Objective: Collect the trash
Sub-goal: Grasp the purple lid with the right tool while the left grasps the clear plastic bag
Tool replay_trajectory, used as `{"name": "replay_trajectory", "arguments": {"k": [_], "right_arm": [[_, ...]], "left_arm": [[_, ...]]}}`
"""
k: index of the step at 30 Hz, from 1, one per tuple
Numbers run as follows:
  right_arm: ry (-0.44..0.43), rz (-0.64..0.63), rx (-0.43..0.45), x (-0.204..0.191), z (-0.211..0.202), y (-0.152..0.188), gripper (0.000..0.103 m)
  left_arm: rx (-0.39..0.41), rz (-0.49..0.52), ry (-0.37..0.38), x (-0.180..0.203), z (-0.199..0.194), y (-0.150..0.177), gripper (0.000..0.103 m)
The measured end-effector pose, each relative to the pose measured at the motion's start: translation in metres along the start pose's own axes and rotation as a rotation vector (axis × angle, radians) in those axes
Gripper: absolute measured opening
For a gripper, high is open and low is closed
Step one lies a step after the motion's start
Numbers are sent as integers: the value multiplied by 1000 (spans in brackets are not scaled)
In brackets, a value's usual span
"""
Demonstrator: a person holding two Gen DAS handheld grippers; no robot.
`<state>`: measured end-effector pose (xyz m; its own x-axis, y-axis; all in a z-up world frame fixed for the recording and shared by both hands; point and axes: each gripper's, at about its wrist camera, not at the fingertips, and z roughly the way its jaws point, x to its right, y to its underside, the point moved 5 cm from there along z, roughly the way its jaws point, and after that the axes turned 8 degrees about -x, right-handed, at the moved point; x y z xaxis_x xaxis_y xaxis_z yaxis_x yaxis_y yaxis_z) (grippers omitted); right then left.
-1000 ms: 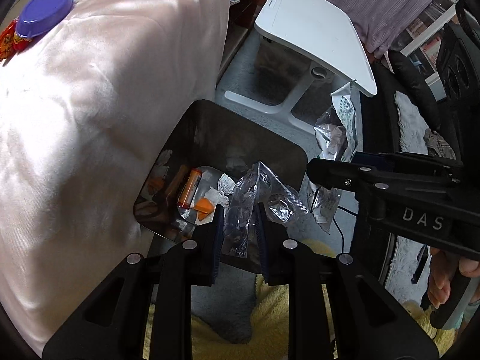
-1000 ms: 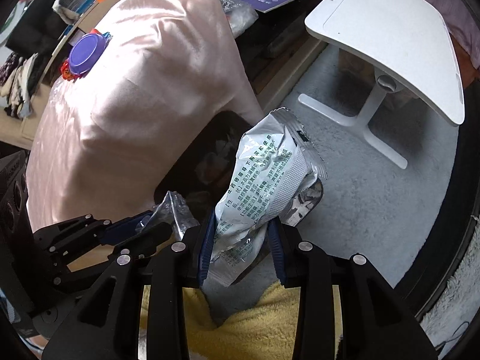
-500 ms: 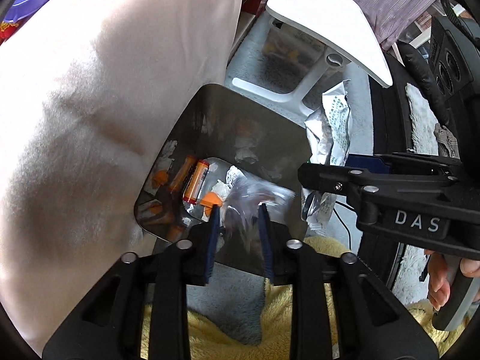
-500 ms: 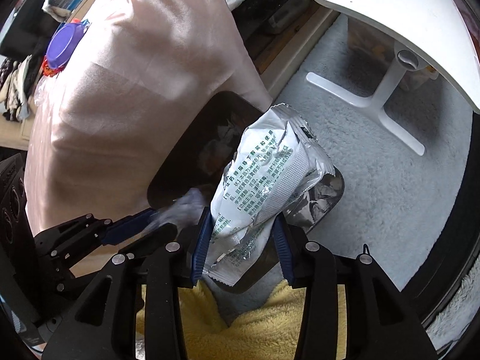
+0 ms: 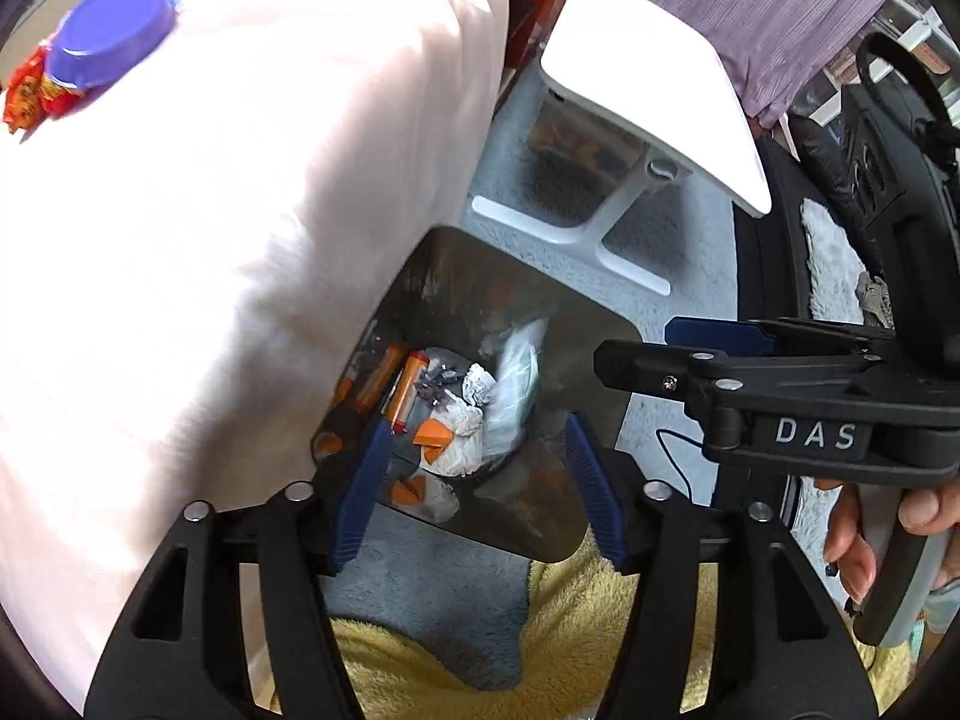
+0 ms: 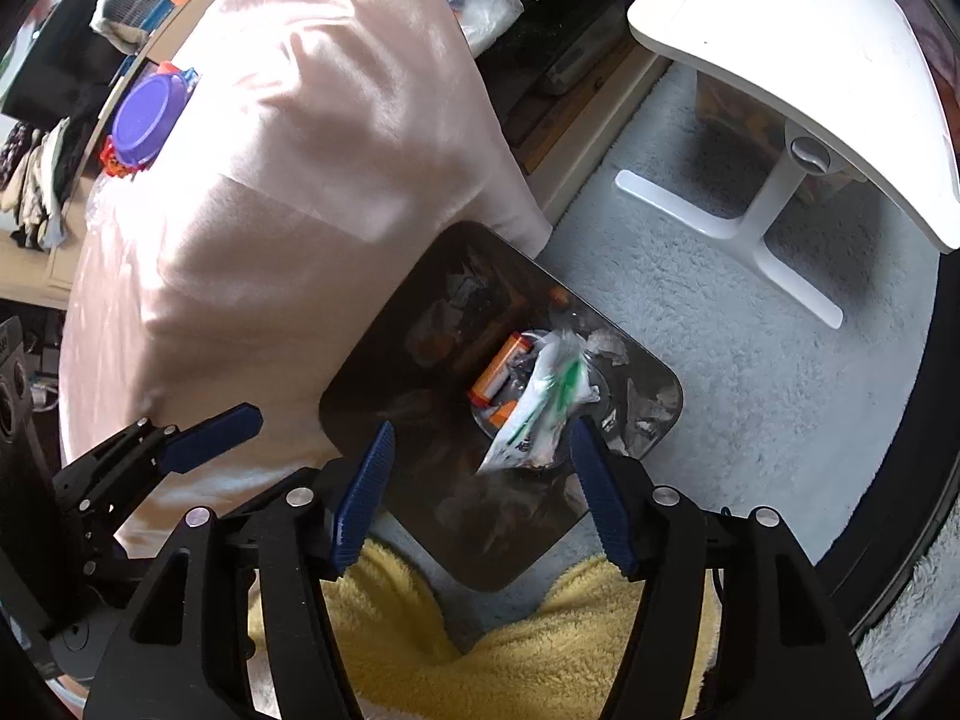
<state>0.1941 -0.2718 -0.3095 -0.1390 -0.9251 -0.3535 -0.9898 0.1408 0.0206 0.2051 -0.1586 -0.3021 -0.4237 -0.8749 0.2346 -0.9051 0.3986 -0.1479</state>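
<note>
A dark glossy trash bin (image 5: 480, 252) stands on the floor under both grippers. In it lie an orange tube (image 5: 408, 390), crumpled white tissue (image 5: 462, 438) and foil scraps. My left gripper (image 5: 477, 423) hangs over the bin, its jaws opening with nothing between them. My right gripper (image 6: 480, 426) is also above the bin (image 6: 420, 312), its jaws opening. The silver-white packet with green print (image 6: 540, 402) is blurred and free of the pads, dropping into the bin. It shows in the left wrist view as a pale blur (image 5: 516, 378). The right gripper (image 5: 660, 348) reaches in from the right there.
A big pink cushion (image 5: 210, 210) presses against the bin's left side, with a purple lid (image 5: 111, 33) on top. A white side table (image 5: 648, 90) stands beyond on pale carpet (image 6: 720, 330). Yellow fleece (image 6: 540, 660) lies below the grippers. A person's hand (image 5: 852, 540) holds the right gripper's handle.
Both pairs of jaws have spread apart. The clear wrapper has left the left gripper and gone into the bin. The silver packet has slipped from the right gripper down toward the bin.
</note>
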Motion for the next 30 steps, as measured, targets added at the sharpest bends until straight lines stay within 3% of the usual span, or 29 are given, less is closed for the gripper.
{"name": "replay_trajectory", "arguments": {"k": [6,9,14,24,30], "right_arm": [[-28,-6,101,-15,-42,-12,85],[-17,-27,159,-29,-67,-25,86],[-46,-92,221,-62,-92,-47,87],[-84,-238,214,-143,-88,-94,87],[-83,-298,189,-182,-68,-115,87]], "left_arm": [[50,-24,16,-17,-42,2,73],[78,-62,41,-34,-65,3,75],[161,-129,-8,-68,-110,3,78],[304,-263,-149,-155,-182,-5,78],[341,-334,-232,-205,-193,-21,79]]}}
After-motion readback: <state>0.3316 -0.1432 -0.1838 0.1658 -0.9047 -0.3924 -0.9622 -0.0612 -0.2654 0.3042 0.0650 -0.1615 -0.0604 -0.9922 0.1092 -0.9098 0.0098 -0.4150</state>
